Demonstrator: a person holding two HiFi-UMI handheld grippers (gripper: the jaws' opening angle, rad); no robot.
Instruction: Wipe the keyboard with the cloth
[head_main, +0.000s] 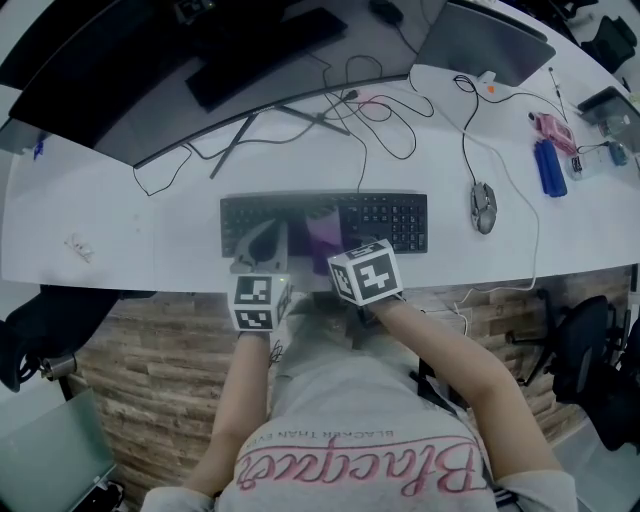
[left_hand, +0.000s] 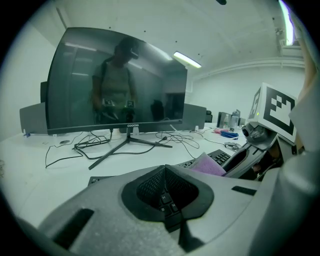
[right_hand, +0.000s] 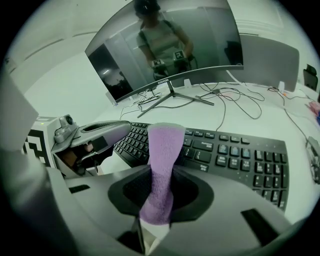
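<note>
A black keyboard lies near the front edge of the white desk. My right gripper is shut on a purple cloth, which sticks out past its jaws over the middle keys. The right gripper view shows the cloth standing between the jaws above the keyboard. My left gripper rests over the keyboard's left part, shut with nothing in it. In the left gripper view the closed jaws sit just above the keys, with the cloth and right gripper to the right.
A curved monitor on a thin-legged stand fills the back left. Loose cables run behind the keyboard. A wired mouse lies to its right, a blue item farther right, and a grey laptop-like device at the back.
</note>
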